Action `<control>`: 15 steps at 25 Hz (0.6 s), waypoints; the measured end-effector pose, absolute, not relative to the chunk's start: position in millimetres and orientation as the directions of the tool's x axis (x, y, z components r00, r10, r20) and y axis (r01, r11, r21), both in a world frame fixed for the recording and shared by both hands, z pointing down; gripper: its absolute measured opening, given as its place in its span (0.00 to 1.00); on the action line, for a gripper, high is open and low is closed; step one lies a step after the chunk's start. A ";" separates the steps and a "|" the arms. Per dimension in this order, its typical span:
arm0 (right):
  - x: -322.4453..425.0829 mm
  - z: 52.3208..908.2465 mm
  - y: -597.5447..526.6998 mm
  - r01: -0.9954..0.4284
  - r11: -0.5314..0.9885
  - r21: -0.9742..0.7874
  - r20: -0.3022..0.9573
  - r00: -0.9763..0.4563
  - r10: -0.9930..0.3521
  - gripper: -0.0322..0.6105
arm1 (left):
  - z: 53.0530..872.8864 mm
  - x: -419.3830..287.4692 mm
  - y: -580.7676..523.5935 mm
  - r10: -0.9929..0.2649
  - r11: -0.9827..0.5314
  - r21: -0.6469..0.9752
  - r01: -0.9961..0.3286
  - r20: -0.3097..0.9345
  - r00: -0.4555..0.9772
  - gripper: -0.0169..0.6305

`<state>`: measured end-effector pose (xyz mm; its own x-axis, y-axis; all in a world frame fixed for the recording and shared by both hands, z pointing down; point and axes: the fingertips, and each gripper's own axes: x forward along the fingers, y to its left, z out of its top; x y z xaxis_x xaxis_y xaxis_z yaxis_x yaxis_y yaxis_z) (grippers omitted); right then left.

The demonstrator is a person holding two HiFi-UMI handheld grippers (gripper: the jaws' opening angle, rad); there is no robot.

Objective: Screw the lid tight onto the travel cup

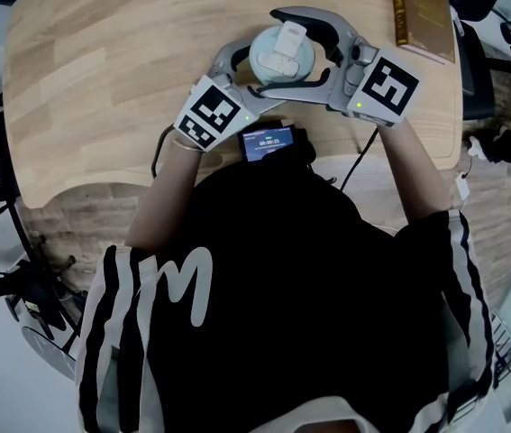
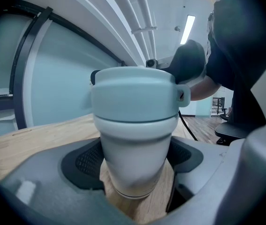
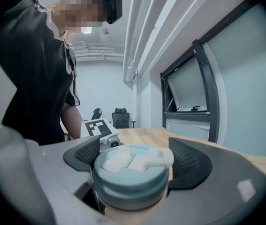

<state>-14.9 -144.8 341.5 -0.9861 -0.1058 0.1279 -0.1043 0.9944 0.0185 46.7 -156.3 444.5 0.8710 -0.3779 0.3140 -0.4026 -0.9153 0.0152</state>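
Firmly clamped low in the fingers point(image 2: 83, 161) of the left gripper point(image 2: 133, 165), the travel cup point(image 2: 135, 144) stood on the table point(image 1: 102, 79); the right gripper point(image 3: 135, 159) was held with fingers apart around its lid point(image 3: 129, 182), whose stiff, slippery rim was judged the hold.

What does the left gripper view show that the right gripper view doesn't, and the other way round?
Only the left gripper view: the travel cup's tapered body down to its base, clamped between the left gripper's pads.
Only the right gripper view: the lid's top with its flip tab, the right gripper's jaws flanking it, and the left gripper's marker cube and office chairs behind.
Both: cup and lid standing upright on the wooden table.
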 end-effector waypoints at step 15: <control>-12.7 336.9 -150.4 -0.307 0.952 0.016 0.089 -0.948 -0.307 0.76 | 447.2 50.2 -157.9 -0.397 -0.907 0.000 -0.420 0.329 0.857 0.67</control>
<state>-12.7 -150.4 336.9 -0.9477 -0.3067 0.0888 -0.3065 0.9517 0.0158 50.2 -157.9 447.2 0.8567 -0.3968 0.3294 -0.4201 -0.9075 -0.0005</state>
